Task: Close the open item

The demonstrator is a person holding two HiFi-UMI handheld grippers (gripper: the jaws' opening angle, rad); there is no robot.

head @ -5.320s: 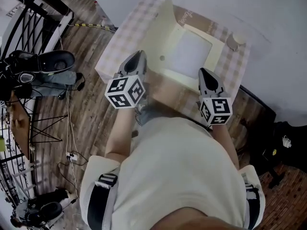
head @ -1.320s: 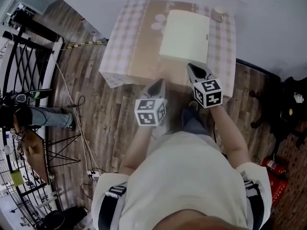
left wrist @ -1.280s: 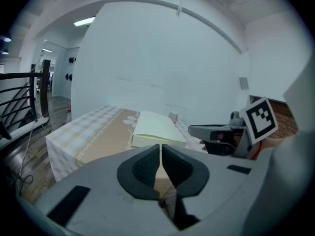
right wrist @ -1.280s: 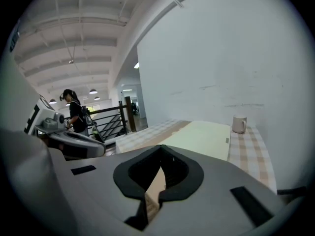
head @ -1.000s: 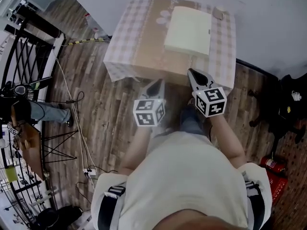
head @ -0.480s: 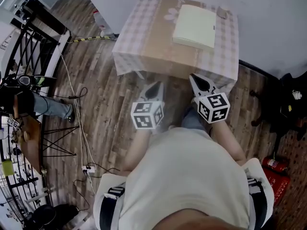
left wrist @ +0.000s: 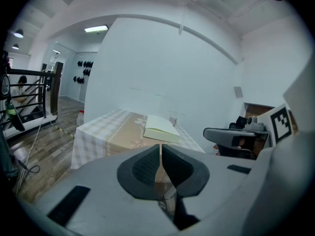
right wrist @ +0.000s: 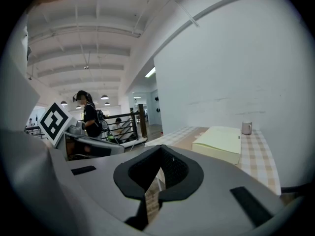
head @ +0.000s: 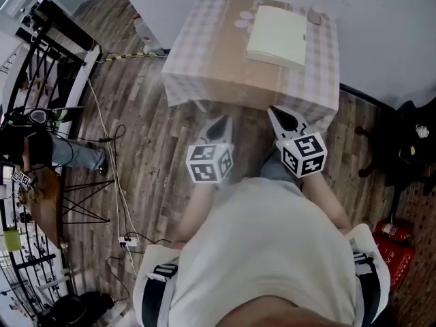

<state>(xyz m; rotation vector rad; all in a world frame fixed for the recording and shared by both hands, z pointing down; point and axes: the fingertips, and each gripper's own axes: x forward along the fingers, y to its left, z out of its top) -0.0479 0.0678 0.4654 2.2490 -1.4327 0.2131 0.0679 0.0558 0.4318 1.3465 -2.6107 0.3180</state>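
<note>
A flat pale-yellow box (head: 278,36) lies with its lid down on the checked tablecloth of the table (head: 204,60), towards the far right corner. The left gripper view shows the box (left wrist: 161,129) well ahead, and so does the right gripper view, where the box (right wrist: 220,142) sits on the cloth. My left gripper (head: 219,121) hangs over the wooden floor, short of the table's near edge, shut and empty. My right gripper (head: 278,111) is level with the cloth's hanging front edge, also shut with nothing in it. Neither touches the box.
A small cup (head: 315,17) stands behind the box by the white wall. Black railings (head: 41,39) and cables (head: 112,176) lie to the left, where another person (head: 48,148) stands. A dark chair (head: 409,142) and a red extinguisher (head: 388,234) are at the right.
The box lid, open several seconds ago, is down. Over the last second both grippers drew back from the table's edge; the table now lies farther ahead.
</note>
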